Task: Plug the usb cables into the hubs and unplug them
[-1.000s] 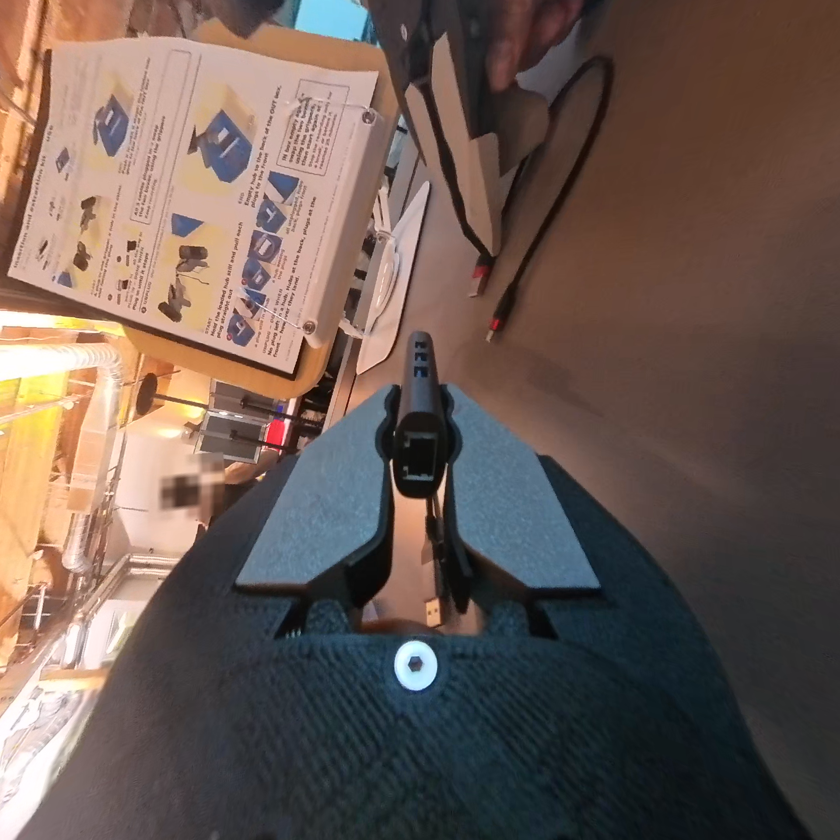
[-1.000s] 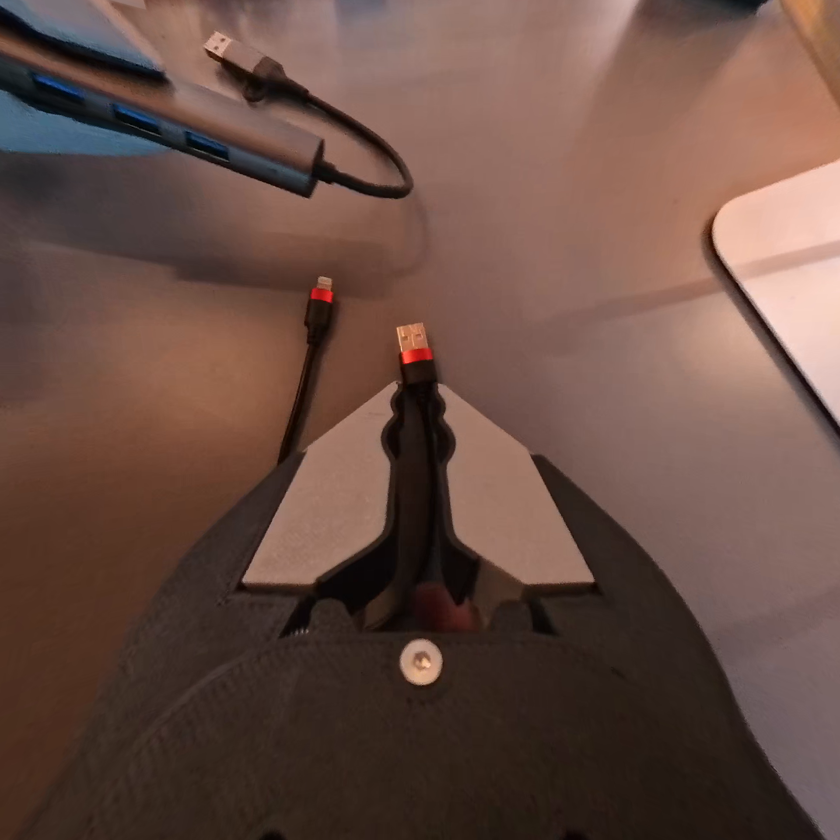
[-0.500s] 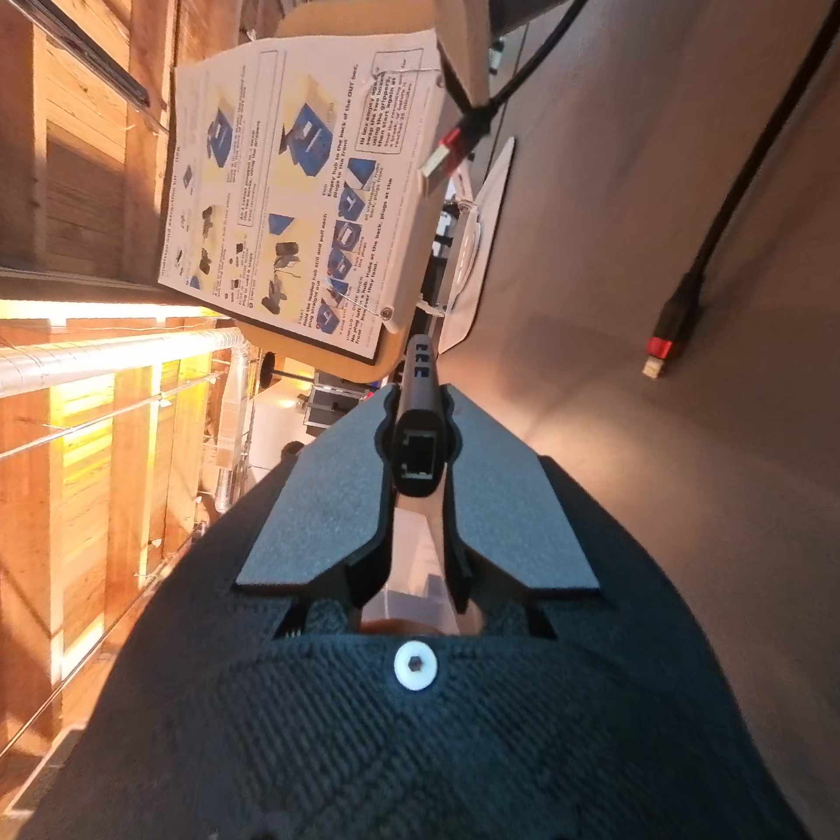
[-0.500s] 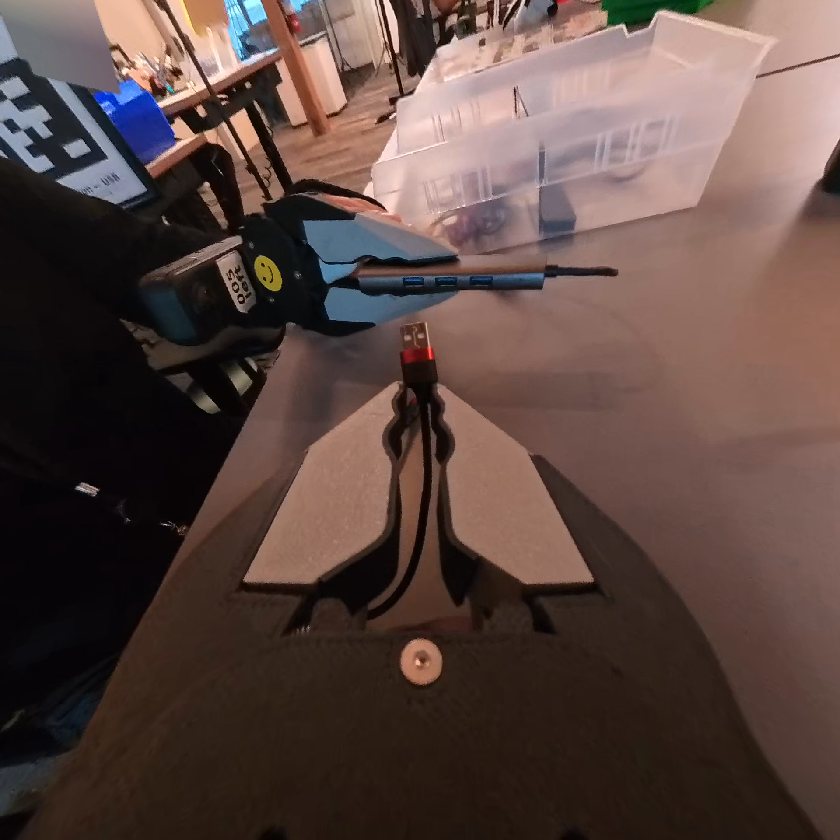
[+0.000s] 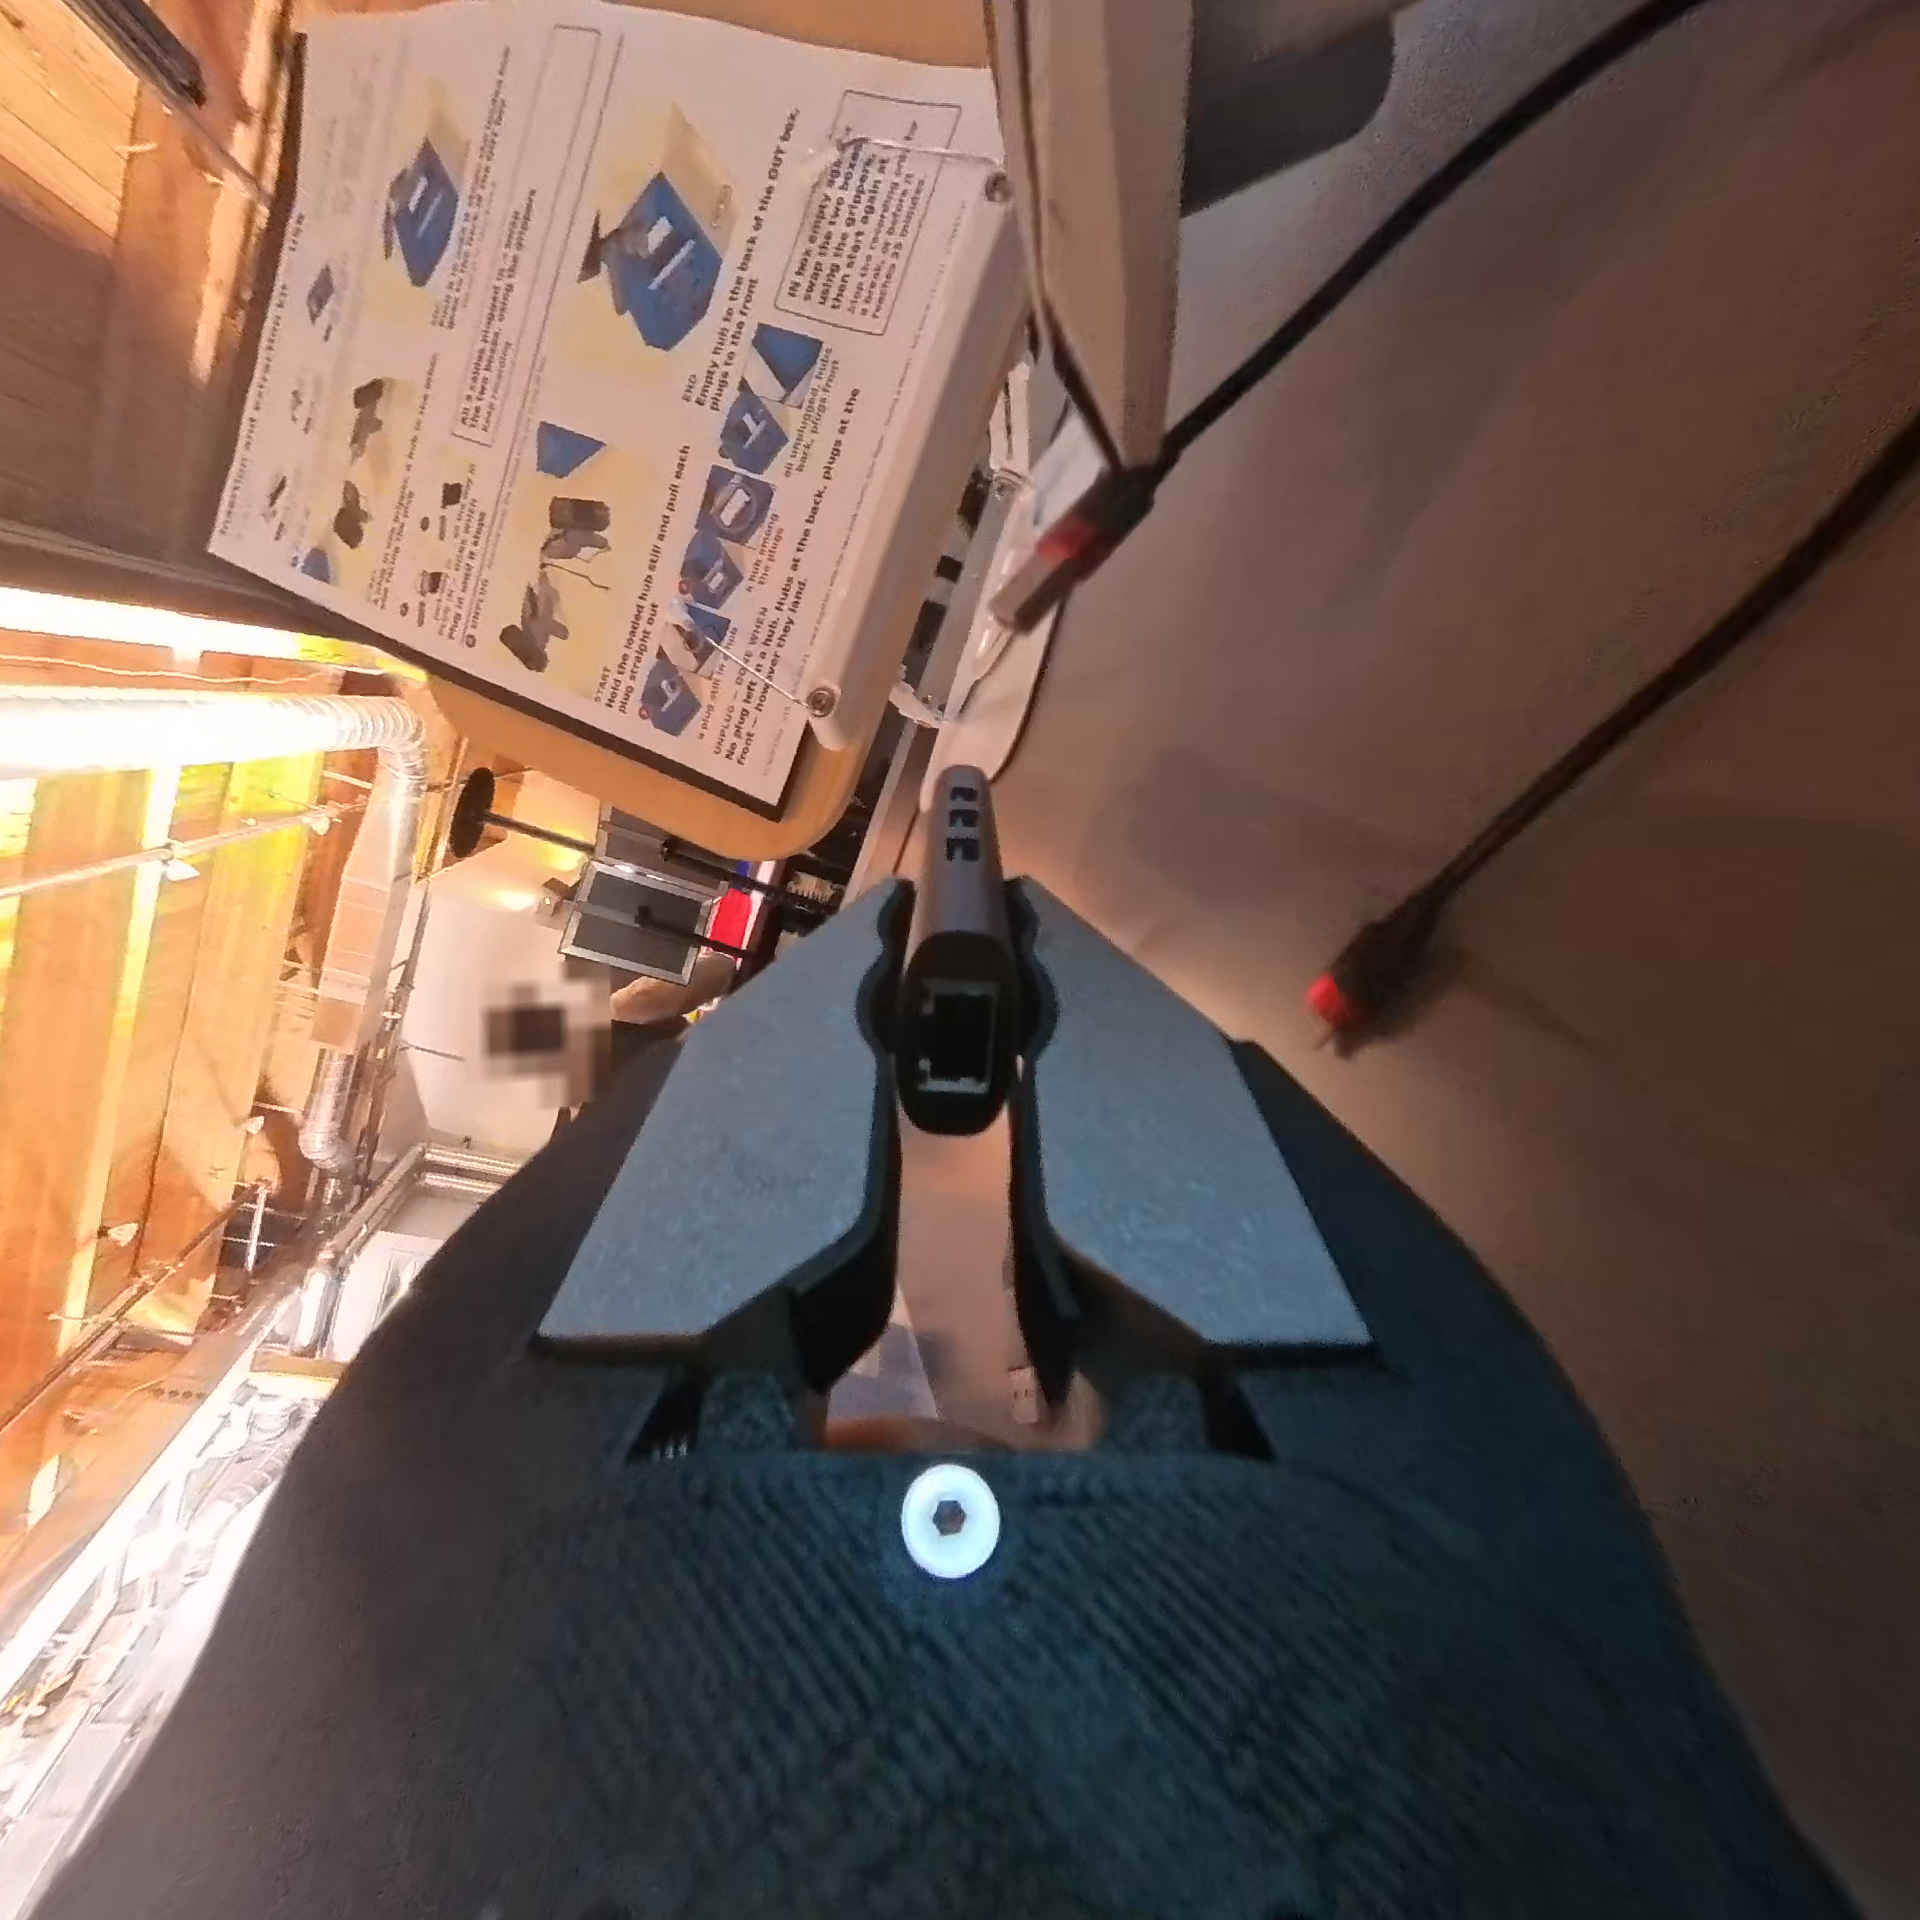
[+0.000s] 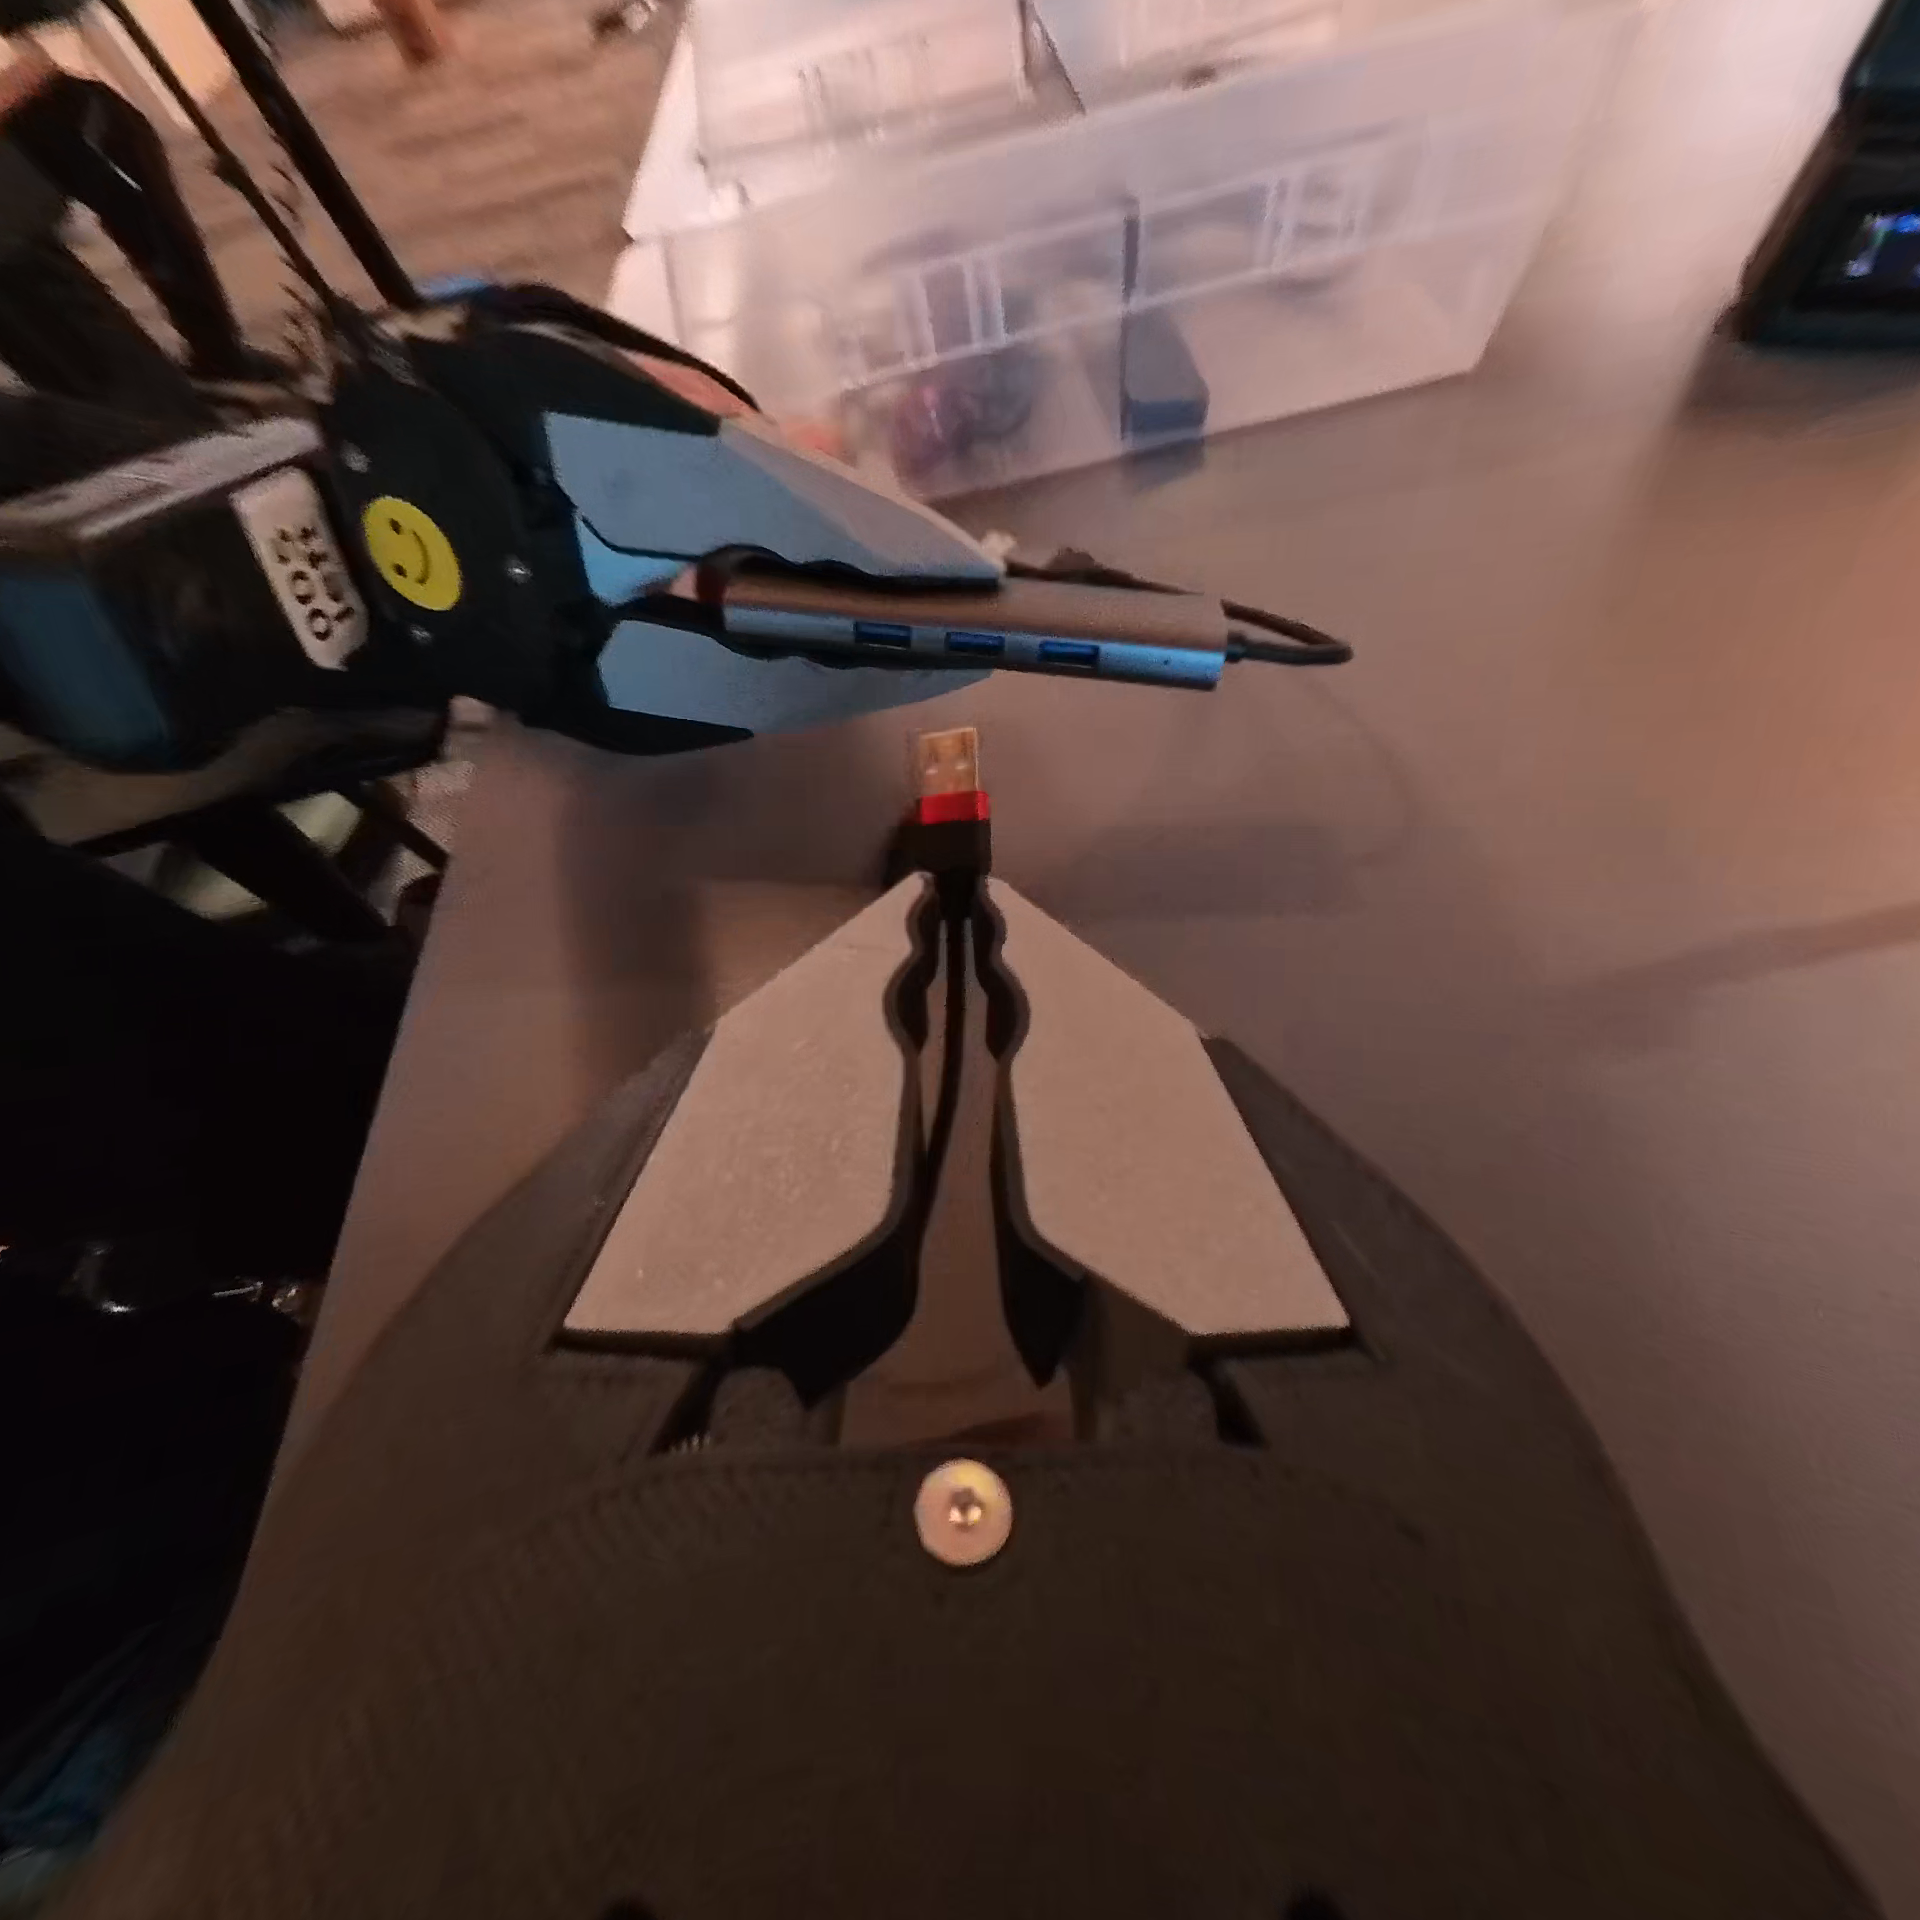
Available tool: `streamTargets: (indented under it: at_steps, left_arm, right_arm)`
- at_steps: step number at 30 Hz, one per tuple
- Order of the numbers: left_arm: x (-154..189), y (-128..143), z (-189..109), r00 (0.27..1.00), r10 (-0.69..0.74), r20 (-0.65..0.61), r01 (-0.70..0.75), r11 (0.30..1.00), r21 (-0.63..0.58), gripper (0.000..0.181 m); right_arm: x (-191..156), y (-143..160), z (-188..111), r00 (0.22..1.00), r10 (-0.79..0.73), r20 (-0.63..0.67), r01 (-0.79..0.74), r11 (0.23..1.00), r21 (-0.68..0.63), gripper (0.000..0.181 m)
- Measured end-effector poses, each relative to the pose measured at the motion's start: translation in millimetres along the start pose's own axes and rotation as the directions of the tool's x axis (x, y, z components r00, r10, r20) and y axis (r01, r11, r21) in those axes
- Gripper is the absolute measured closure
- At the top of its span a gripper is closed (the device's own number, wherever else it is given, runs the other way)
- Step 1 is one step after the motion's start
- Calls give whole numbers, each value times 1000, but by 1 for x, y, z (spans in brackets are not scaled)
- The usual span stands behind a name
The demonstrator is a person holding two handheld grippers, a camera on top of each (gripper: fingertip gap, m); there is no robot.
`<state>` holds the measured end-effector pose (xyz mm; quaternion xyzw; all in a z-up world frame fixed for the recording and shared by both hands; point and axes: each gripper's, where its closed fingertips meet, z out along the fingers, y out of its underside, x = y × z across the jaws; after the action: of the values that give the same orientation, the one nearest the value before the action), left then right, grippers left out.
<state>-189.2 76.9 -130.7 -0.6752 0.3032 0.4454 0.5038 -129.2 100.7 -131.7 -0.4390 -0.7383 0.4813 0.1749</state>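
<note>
My left gripper (image 5: 956, 904) is shut on a grey USB hub (image 5: 954, 1023), seen end-on, held above the grey table (image 5: 1558, 831). In the right wrist view the hub (image 6: 1081, 634) lies level in the left gripper (image 6: 987, 623), with three blue ports facing me and its short cable (image 6: 1288, 649) trailing right. My right gripper (image 6: 948, 883) is shut on a black USB cable behind its red-collared plug (image 6: 948, 774). The plug points up, just below the ports and apart from them. The plug also shows in the left wrist view (image 5: 1075, 535), as does the cable's other red-tipped end (image 5: 1340, 997).
Clear plastic bins (image 6: 1143, 260) holding several cables stand behind the hub. A dark device with a screen (image 6: 1860, 208) sits at the far right. A printed instruction sheet on a board (image 5: 582, 395) stands at the table's far side. The table edge (image 6: 416, 987) runs on the left. The grippers' ends are close to 7 cm from one another.
My right gripper has carried the plug up from the table and close under the hub's ports. The left gripper has kept the hub and lifted it level in the air.
</note>
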Motion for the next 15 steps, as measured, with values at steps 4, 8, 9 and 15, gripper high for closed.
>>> streamTargets:
  at_steps: [4, 8, 9, 15]
  left_arm:
    - [9, -2, 2, 999, 35, -27, -35, 999, -2, 166]
    - [12, 0, 3, 999, 34, -42, -35, 999, -5, 166]
    - [13, 1, 4, 998, 37, -45, -37, 999, -11, 166]
    - [17, 4, 6, 997, 48, -62, -50, 998, -28, 166]
  right_arm:
    - [-9, 6, 14, 999, -23, -22, 22, 997, -70, 179]
    - [2, 20, 19, 996, -41, -82, 30, 990, -135, 179]
    - [6, 26, 19, 994, -44, -99, 28, 986, -162, 179]
    - [18, 47, 23, 990, -60, -126, 29, 972, -232, 178]
